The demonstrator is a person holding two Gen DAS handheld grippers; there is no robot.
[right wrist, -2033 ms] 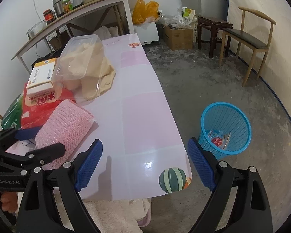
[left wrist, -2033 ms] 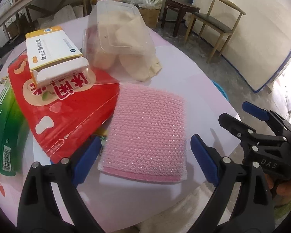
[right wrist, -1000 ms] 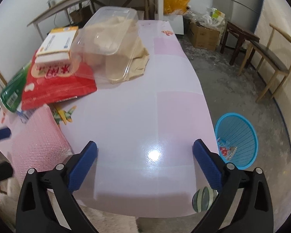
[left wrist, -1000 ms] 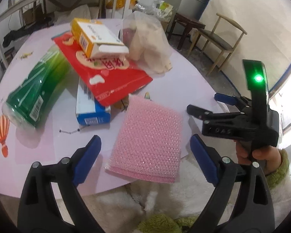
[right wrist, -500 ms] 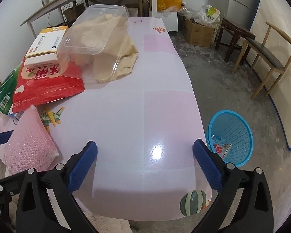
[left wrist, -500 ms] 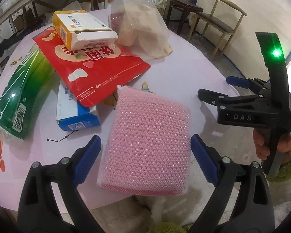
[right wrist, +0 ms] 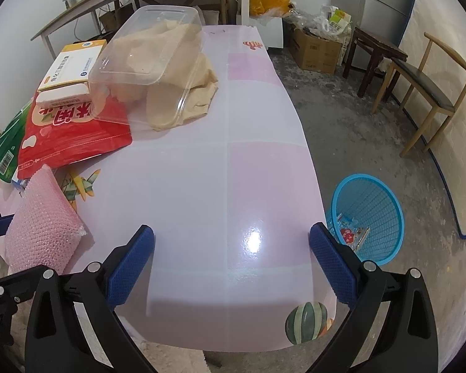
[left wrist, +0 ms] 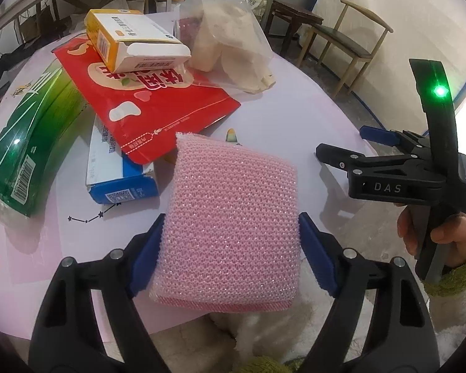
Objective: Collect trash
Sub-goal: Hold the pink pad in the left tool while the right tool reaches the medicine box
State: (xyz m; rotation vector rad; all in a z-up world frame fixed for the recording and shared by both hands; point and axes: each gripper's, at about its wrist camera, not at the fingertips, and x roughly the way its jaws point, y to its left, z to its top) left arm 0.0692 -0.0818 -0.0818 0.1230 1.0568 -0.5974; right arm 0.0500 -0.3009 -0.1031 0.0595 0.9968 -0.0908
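**A:** So what's the setup?

**B:** Glossy pink table (right wrist: 233,171) with cartoon prints, bare concrete floor, a wooden chair (right wrist: 425,84) against the far wall and a cardboard box (right wrist: 317,51) of junk further back.

**A:** Any containers?

**B:** A blue basket (right wrist: 369,217) sits on the floor just beside the table's right edge, with a red wrapper in the bottom. Farther up the table, a clear plastic tub (right wrist: 149,52) lies upside down over some beige cloth.

**A:** And the grippers?

**B:** The left gripper (left wrist: 230,245) has just been closing, and its blue pads now touch both sides of the pink sponge (left wrist: 233,217) at the near table edge. The right gripper (right wrist: 231,253) is spread wide with nothing between its jaws, hovering over bare table.
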